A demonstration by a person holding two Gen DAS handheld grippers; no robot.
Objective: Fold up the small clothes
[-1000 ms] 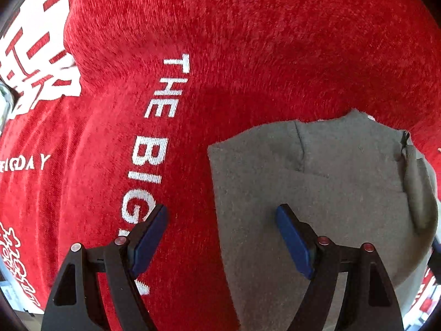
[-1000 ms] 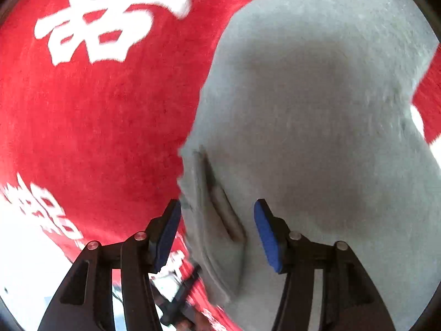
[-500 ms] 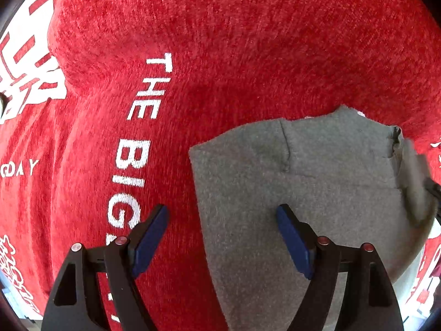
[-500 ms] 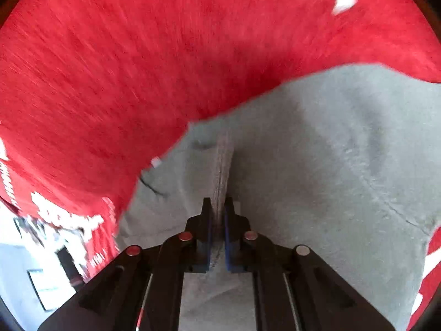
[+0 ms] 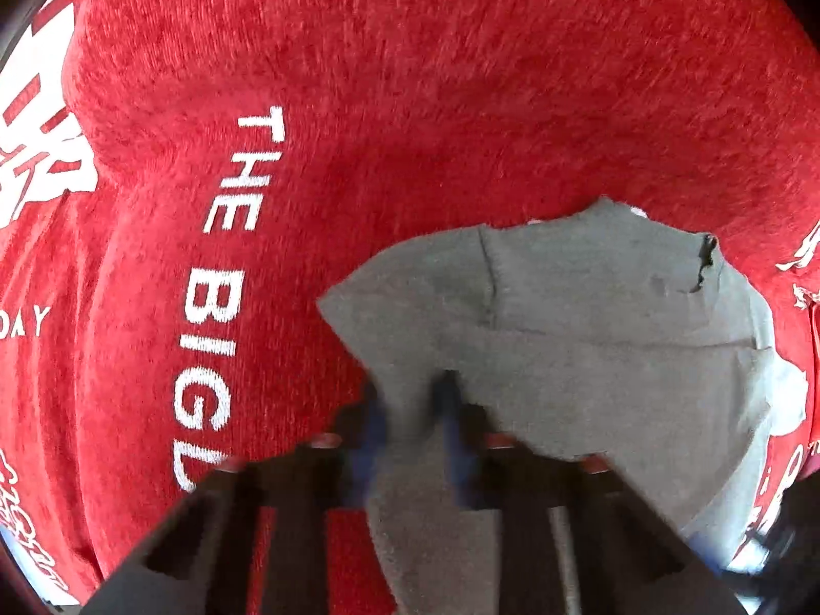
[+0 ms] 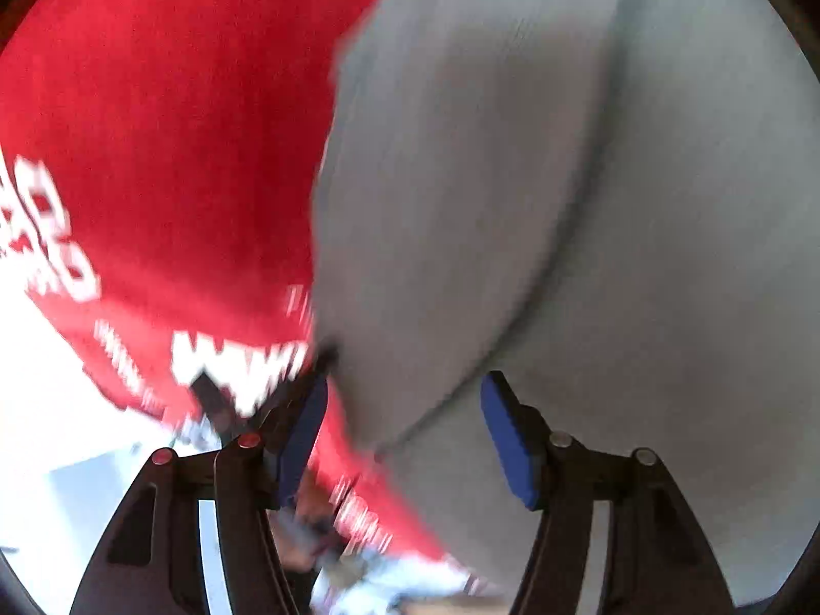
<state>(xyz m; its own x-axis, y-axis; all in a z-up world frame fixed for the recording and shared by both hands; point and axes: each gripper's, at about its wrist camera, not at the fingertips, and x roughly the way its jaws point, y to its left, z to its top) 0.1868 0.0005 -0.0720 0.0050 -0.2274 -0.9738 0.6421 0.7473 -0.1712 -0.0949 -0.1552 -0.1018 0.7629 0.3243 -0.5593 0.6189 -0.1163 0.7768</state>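
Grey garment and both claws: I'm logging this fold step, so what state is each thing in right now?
Small grey fabric garment: partly folded, one layer lapped over another, near edge lifted.
Left claw: blue pads closed on the grey garment's near edge; blurred.
Right claw: open, holding nothing, grey garment's edge between its pads.
Red fuzzy cloth with white lettering: spread flat under the garment.

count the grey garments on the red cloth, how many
1: the grey garment lies on the red cloth, its near edge between the left gripper fingers; more could be hidden outside both views.
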